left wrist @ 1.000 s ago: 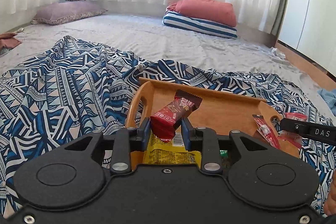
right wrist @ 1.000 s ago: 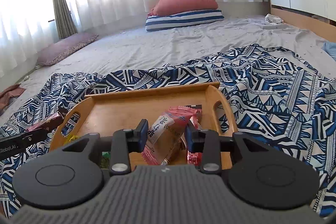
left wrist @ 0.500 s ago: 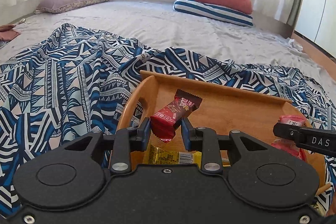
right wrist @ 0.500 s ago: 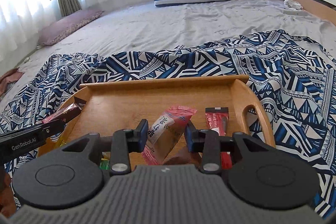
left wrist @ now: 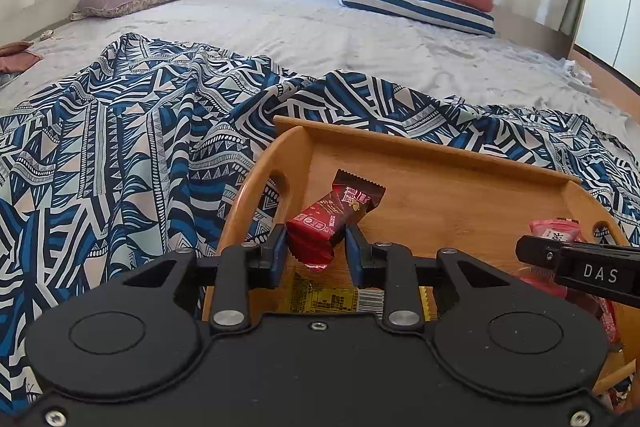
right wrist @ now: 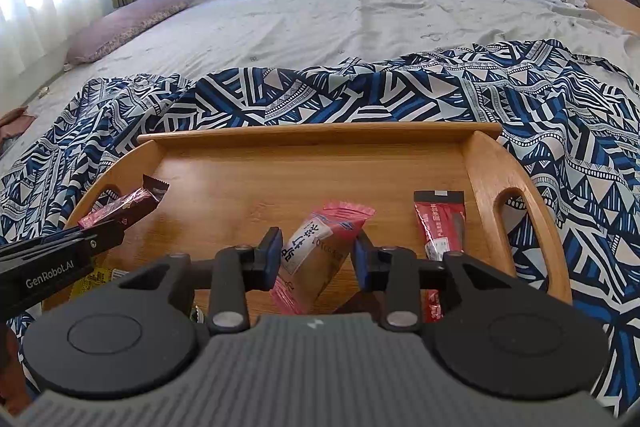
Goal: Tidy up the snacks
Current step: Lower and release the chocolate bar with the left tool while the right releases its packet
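A wooden tray (right wrist: 484,163) with cut-out handles sits on a blue patterned blanket (right wrist: 580,131) (itself spread over a grey bed sheet). Inside it lie a red stick packet (right wrist: 442,227) near the right handle and a yellow wrapper (left wrist: 324,299) at the near left. Above the tray, the left gripper (left wrist: 316,247) is clamped on a dark red snack bar (left wrist: 336,219), and the right gripper (right wrist: 318,251) is clamped on a pink snack pack (right wrist: 320,247).

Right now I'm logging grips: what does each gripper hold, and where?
Left gripper pinches the dark red bar near its lower end. Right gripper pinches the pink packet across its middle.
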Demonstrator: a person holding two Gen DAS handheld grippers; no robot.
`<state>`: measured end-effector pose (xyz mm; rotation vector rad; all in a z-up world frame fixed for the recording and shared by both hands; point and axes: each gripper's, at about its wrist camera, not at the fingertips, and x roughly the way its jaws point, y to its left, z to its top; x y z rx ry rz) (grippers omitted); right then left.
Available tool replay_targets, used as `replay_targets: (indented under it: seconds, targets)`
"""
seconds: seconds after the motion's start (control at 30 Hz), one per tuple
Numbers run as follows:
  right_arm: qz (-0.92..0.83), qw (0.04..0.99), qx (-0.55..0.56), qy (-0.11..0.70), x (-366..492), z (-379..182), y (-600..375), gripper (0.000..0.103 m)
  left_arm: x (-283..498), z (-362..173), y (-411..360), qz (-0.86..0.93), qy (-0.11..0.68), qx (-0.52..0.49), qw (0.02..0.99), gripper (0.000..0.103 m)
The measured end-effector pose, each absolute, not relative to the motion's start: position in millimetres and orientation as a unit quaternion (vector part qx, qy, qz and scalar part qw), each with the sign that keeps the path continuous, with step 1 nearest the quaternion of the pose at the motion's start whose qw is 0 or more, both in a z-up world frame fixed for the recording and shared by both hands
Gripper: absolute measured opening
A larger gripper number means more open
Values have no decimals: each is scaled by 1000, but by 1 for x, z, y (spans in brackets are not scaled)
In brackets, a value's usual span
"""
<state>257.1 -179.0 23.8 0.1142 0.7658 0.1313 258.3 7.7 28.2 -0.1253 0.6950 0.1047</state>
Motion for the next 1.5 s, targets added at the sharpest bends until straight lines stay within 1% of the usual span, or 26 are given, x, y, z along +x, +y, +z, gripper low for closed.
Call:
replay_targets:
  seconds: [0.9, 0.97, 1.0, 1.03, 1.07, 1.13, 1.2, 1.23, 1.3, 1.33, 1.4, 1.5]
  targets:
    - [66, 924, 61, 371, 259, 14, -184, 43, 264, 17, 2, 46, 348, -52, 935, 29]
    - [67, 924, 58, 371, 258, 15, -183, 48, 264, 17, 2, 46, 349, -54, 934, 30]
    - [65, 925, 55, 371, 258, 15, -182, 57, 263, 18, 3, 46, 349, -56, 934, 30]
    - [61, 926, 51, 370, 257, 16, -181, 62, 263, 19, 3, 47, 349, -57, 934, 30]
    - [59, 926, 48, 369, 257, 17, -180, 63, 262, 20, 3, 49, 348, -56, 934, 31]
    - [56, 927, 45, 367, 255, 20, -179, 68, 260, 23, 3, 48, 347, -53, 935, 35]
    - [58, 928, 44, 364, 254, 24, -179, 71, 256, 27, 4, 45, 342, -51, 937, 49]
    - [58, 929, 45, 362, 253, 26, -180, 74, 254, 29, 4, 46, 338, -48, 939, 52]
    - [57, 931, 44, 357, 250, 30, -180, 79, 250, 34, 4, 44, 333, -44, 941, 64]
    - [56, 933, 43, 353, 248, 33, -180, 81, 247, 37, 4, 42, 332, -44, 941, 68]
    - [53, 936, 38, 347, 242, 38, -180, 86, 240, 43, 5, 34, 327, -48, 943, 81]
    - [52, 940, 28, 336, 232, 45, -180, 90, 227, 53, 5, 26, 316, -52, 947, 88]
